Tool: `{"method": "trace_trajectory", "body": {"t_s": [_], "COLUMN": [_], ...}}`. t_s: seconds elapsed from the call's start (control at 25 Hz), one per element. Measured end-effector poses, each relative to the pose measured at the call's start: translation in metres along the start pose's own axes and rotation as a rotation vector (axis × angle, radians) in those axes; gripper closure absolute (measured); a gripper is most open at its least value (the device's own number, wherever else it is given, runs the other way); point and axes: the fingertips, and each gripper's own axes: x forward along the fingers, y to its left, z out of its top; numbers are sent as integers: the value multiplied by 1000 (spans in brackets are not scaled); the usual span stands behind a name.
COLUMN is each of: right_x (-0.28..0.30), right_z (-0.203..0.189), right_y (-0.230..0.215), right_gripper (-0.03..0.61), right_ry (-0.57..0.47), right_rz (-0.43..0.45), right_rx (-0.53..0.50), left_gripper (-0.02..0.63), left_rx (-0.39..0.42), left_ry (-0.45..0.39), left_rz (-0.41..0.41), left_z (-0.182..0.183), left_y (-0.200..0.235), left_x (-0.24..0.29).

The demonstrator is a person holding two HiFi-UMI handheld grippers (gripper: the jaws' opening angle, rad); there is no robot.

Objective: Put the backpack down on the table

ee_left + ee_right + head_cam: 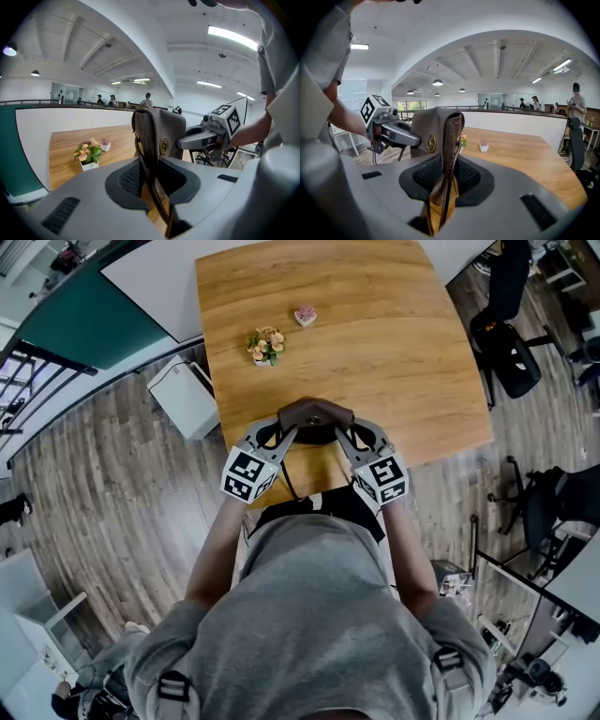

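Three cameras: one on the head, one on the left tool (pixel 287 434), one on the right tool (pixel 343 434).
The head view looks steeply down over the person's (pixel 328 615) shoulders onto the table (pixel 394 352), well above both tools. Each tool view sits close behind its own jaws, looking along them. The left one faces across towards the right tool and the right one faces back at the left. All three views share the backpack (pixel 316 416), the flower pot (pixel 266 346) and the wooden tabletop.

Both forearms reach forward side by side, the left gripper (pixel 289 433) and right gripper (pixel 343 433) angling inward toward each other and tilting slightly downward, each with its jaws clamped on a strap of the backpack (pixel 315 416).
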Motion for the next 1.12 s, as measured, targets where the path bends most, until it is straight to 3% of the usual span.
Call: {"method": "trace_trajectory", "body": {"t_s": [0.28, 0.44, 1.12], "right_x": [12, 15, 52], "right_z": [-11, -28, -56], "right_y": [-10, -14, -44], "right_gripper": [494, 494, 492], "right_ry": [6, 54, 78], "right_rz": [12, 35, 71], "right_rx": [-38, -30, 12], "left_gripper": [538, 538, 535], "left_rx": [-8, -8, -22], "left_ry": [18, 34, 77], "left_rz": [2, 3, 32], "left_z": [-11, -19, -47], "left_y": [10, 12, 39], "left_x": [16, 25, 67]}}
